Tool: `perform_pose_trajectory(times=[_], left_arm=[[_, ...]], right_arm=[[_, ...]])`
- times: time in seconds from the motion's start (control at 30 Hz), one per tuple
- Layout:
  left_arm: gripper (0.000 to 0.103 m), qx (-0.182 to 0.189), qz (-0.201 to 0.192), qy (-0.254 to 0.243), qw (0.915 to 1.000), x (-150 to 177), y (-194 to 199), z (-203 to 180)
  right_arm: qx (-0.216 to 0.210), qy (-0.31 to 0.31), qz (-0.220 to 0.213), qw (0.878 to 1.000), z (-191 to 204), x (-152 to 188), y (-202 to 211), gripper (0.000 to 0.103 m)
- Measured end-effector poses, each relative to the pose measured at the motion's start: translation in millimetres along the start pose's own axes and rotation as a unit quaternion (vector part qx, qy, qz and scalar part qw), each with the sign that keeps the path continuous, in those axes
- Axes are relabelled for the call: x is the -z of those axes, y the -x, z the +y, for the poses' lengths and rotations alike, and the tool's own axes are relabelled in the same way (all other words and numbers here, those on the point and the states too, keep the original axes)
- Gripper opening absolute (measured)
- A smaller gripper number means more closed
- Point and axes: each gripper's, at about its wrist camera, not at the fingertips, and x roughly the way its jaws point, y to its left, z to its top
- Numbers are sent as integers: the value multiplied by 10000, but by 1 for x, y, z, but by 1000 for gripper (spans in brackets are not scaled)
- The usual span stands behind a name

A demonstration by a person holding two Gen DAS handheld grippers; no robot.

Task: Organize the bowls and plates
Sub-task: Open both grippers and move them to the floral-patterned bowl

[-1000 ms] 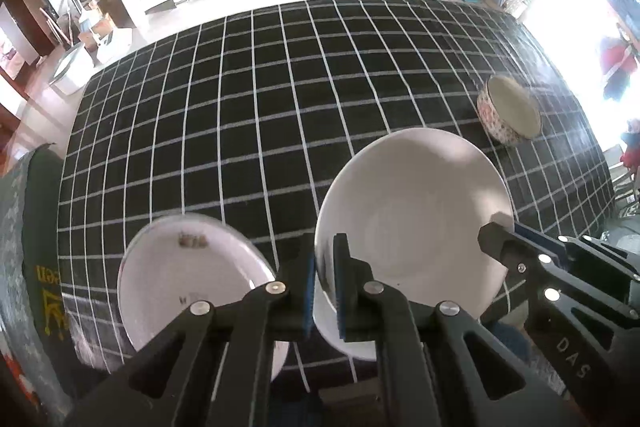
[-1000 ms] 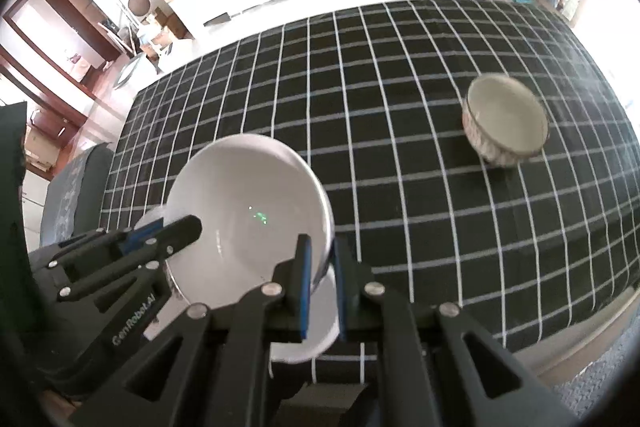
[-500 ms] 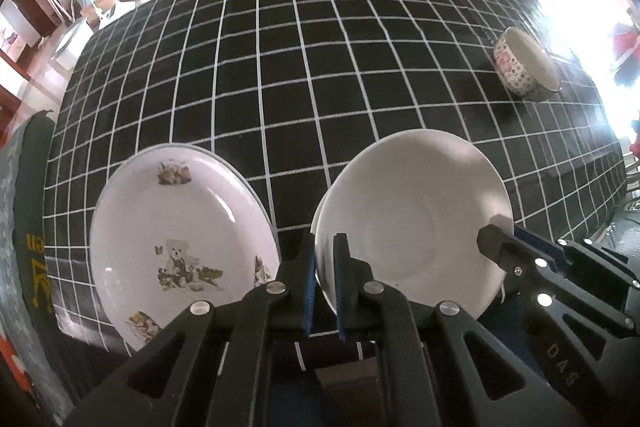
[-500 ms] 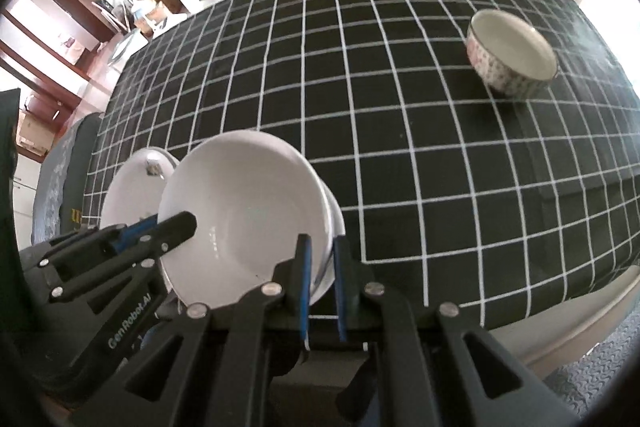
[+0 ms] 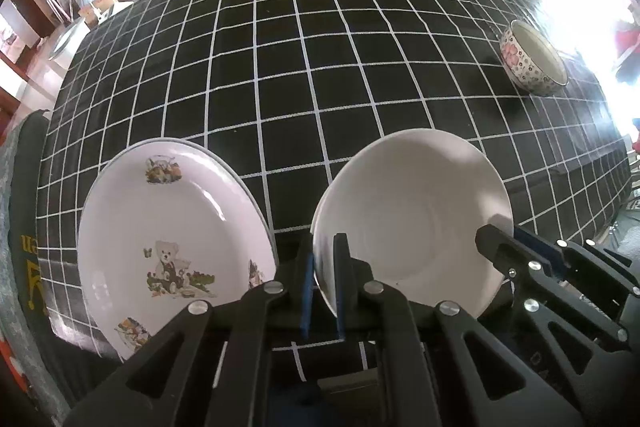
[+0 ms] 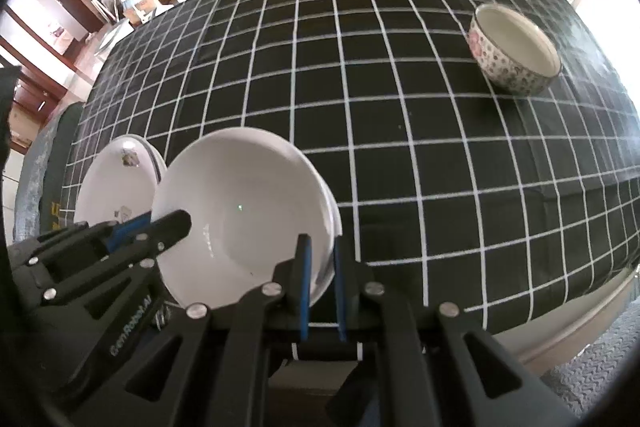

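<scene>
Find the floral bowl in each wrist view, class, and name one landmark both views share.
Left wrist view: floral bowl stands at the far right edge, on the checked cloth.
Right wrist view: floral bowl stands upper right, on the checked cloth.
Shared landmark: the white bowl near the bottom of each view.

Strong daylight floods in right of the black white-gridded tablecloth, blown out to pure white there. Glare on the plain white glossy bowl, shadow at its near edge. Heavy fisheye bend w/ dark vignette at corners; centre sharp, no motion blur.
</scene>
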Motion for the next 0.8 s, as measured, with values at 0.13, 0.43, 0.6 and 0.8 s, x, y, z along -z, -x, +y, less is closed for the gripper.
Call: perform_pose_trajectory(times=[0.13,0.43,0.6,0.8], left_arm=[[7,20,-14,-24,10000,0,-2,2],[7,-164,-74,85,9998,4,3,-3],[17,-198,-170,215,9994,2,13,-2],[26,-83,-345,294,9989,-3,28,-3]], right_arm=[[-1,-57,-111,9999,-2,1,0,14],[-102,-231,-392,9989,-13,7,11,14],[-260,-344,-371,9984,-18,4,13,14],[-269,-306,-538,9977,-20,3,23,19]])
